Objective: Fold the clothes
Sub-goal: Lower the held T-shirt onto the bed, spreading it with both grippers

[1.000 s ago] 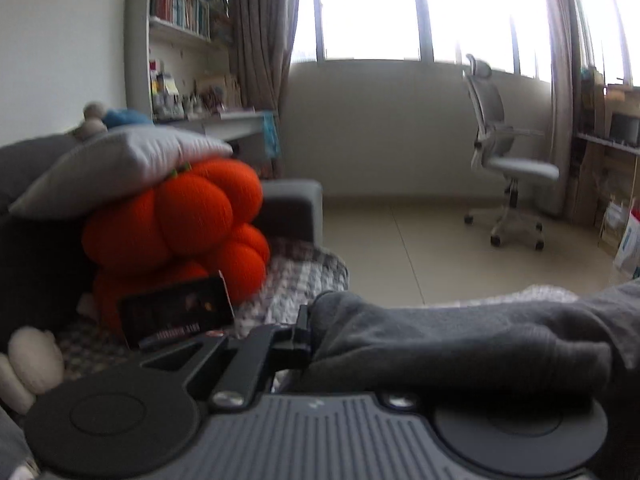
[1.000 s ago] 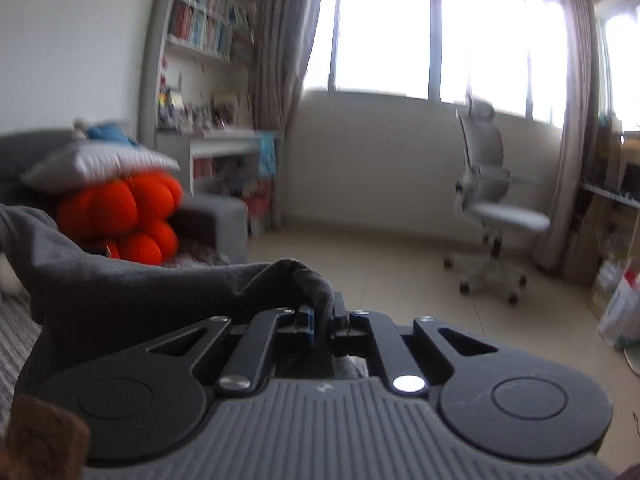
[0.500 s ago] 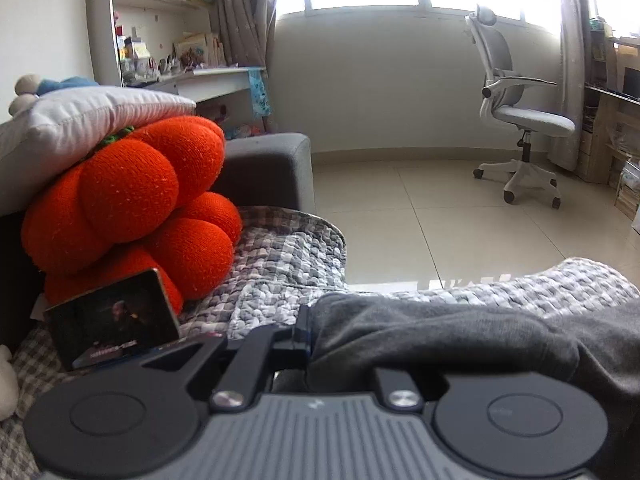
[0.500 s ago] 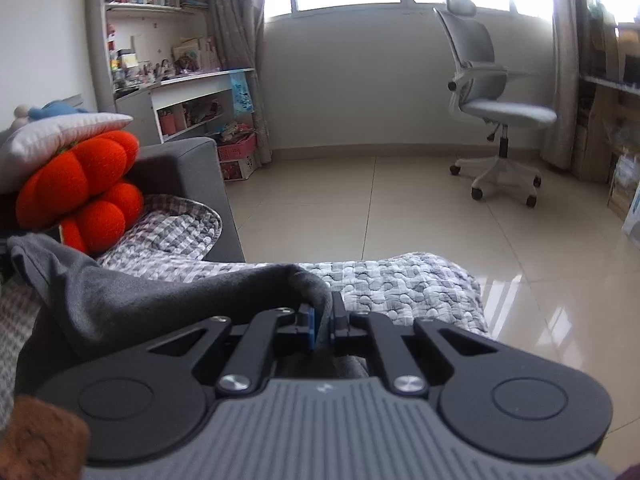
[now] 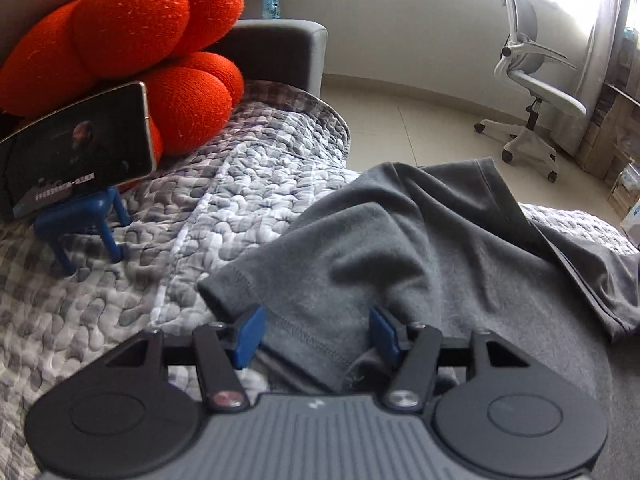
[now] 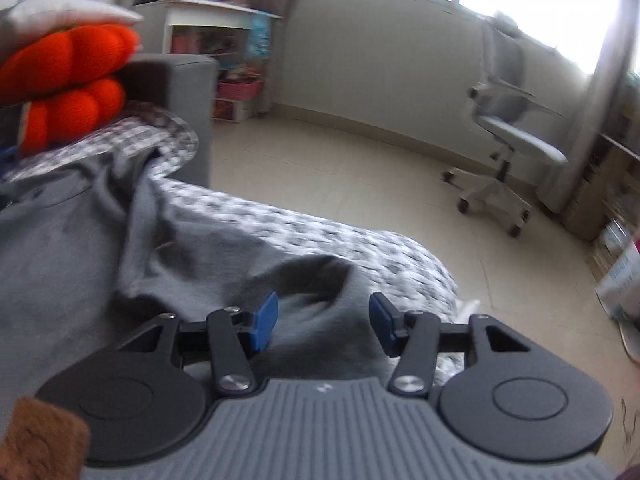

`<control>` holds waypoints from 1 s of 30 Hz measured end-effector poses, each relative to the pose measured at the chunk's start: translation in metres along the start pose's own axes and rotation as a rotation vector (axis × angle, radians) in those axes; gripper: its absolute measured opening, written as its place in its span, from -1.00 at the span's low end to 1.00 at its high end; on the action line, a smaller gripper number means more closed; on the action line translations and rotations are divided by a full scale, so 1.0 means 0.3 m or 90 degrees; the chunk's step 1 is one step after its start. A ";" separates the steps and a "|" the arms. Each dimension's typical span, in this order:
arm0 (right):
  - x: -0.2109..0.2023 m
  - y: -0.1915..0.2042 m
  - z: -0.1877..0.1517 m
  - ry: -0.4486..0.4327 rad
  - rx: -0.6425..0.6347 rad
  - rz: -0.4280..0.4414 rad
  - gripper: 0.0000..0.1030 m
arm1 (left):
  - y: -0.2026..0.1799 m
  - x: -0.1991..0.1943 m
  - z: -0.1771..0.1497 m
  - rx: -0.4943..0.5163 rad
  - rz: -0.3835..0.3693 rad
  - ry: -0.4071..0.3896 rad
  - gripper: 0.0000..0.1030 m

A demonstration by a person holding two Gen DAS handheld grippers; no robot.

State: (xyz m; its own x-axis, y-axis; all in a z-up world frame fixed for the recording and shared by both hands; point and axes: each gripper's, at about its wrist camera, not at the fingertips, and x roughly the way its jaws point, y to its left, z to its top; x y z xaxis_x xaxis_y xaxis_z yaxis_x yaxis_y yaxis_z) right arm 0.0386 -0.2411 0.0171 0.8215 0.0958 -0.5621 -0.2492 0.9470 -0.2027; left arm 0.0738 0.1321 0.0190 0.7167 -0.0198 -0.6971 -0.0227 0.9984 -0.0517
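Observation:
A dark grey garment [image 5: 420, 248] lies rumpled on the grey-and-white quilted cover [image 5: 224, 200]. My left gripper [image 5: 316, 334] is open just above its stitched hem, blue pads apart on either side of the cloth. In the right wrist view the same grey garment [image 6: 80, 240] spreads to the left, with a raised fold near the cover's edge. My right gripper [image 6: 323, 322] is open over that fold, holding nothing.
An orange knotted cushion [image 5: 120, 48] and a phone [image 5: 80, 148] on a blue stand sit at the left. A grey sofa arm [image 6: 188, 92] is behind. A wheeled office chair [image 6: 508, 136] stands on the tiled floor [image 6: 340, 176] past the cover's edge.
Both grippers came down towards the cover and opened, letting go of the grey garment, which now lies on the quilt.

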 end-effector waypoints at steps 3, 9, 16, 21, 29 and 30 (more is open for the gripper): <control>0.026 0.051 0.008 0.008 -0.069 0.014 0.02 | 0.010 -0.016 -0.017 -0.009 0.019 -0.009 0.20; 0.079 0.153 0.024 0.023 -0.208 0.041 -0.96 | 0.013 -0.028 -0.042 -0.007 0.041 -0.022 0.24; 0.093 -0.013 0.187 -0.023 -0.076 -0.045 -0.97 | 0.007 -0.015 -0.036 0.002 0.049 -0.032 0.26; 0.258 -0.187 0.232 0.054 0.072 -0.166 -0.90 | 0.021 -0.011 -0.022 -0.003 0.060 -0.035 0.26; 0.192 -0.257 0.140 0.047 0.153 -0.114 -0.01 | 0.080 -0.036 -0.026 -0.014 0.063 -0.040 0.26; 0.172 -0.260 0.131 0.046 0.152 -0.092 0.00 | 0.083 -0.043 -0.026 -0.015 0.056 -0.042 0.26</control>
State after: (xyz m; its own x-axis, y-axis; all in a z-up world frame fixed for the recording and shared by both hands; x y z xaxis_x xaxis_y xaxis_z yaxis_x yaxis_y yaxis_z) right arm 0.1207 -0.2979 0.0355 0.7994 -0.0590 -0.5979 0.0021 0.9954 -0.0955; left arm 0.0587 0.1567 0.0212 0.7556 0.0718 -0.6511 -0.1033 0.9946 -0.0102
